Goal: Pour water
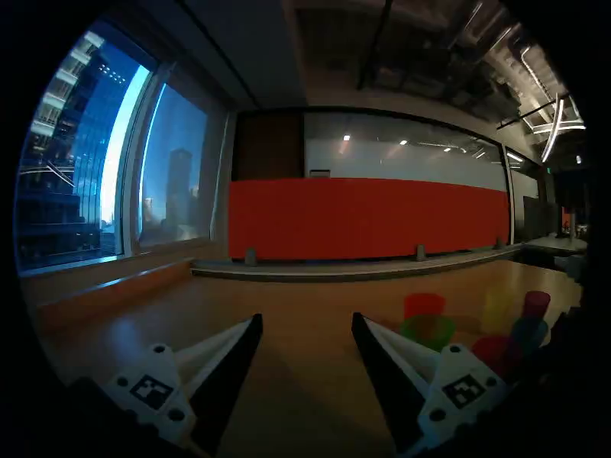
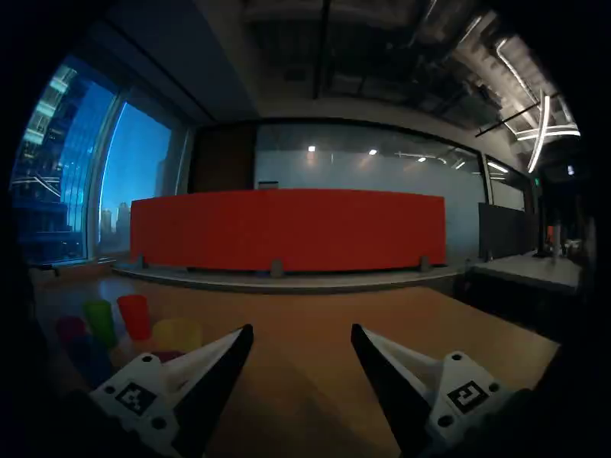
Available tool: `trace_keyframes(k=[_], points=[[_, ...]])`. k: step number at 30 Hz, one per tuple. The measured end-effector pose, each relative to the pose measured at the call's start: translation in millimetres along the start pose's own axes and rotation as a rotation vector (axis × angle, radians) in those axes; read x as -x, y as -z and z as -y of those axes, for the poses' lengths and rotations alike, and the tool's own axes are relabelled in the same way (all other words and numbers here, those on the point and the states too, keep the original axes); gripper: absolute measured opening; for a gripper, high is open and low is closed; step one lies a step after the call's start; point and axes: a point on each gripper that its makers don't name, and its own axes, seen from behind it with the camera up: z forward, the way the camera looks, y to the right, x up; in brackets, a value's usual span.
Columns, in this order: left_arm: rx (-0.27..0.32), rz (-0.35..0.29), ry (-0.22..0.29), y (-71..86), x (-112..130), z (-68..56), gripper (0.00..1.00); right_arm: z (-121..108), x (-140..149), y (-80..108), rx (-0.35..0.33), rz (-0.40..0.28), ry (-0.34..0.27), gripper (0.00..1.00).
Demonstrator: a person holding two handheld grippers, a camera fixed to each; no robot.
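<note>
I am holding my left gripper [image 1: 306,319] level and low over the wooden tabletop [image 1: 305,397], fingers spread apart and gripping nothing. The cluster of translucent coloured plastic cups [image 1: 428,328] is standing just to its right. I am holding my right gripper [image 2: 302,330] likewise, fingers apart and empty, facing the far red partition panel [image 2: 290,229].

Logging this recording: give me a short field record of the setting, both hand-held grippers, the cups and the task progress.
setting: wooden table, red partition behind it, windows to one side
left hand-held gripper: open, empty
right hand-held gripper: open, empty
cups: red cup, green cup, yellow cup and others, grouped on the table
water: too dim to tell
progress: no cup grasped, pouring not begun
</note>
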Motion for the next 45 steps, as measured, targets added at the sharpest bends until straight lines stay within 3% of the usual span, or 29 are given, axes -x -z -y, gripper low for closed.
trace_keyframes(k=[6,30,39,45], points=[[0.019,-0.019,0.022,2.9,-17.4,1.7,0.86,2.0,-3.4,1.6,-0.007,0.005,-0.007,0.99],[0.110,-0.020,0.031,-1.7,-143.2,-3.3,0.86,15.8,-122.2,6.5,-0.078,0.013,0.078,0.99],[0.150,-0.019,0.044,-6.2,-181.2,-6.1,0.86,22.4,-162.4,4.2,-0.097,0.016,0.063,0.99],[0.197,-0.020,0.031,-3.9,-204.0,-14.3,0.86,23.6,-182.8,3.5,-0.111,0.020,0.051,0.99]])
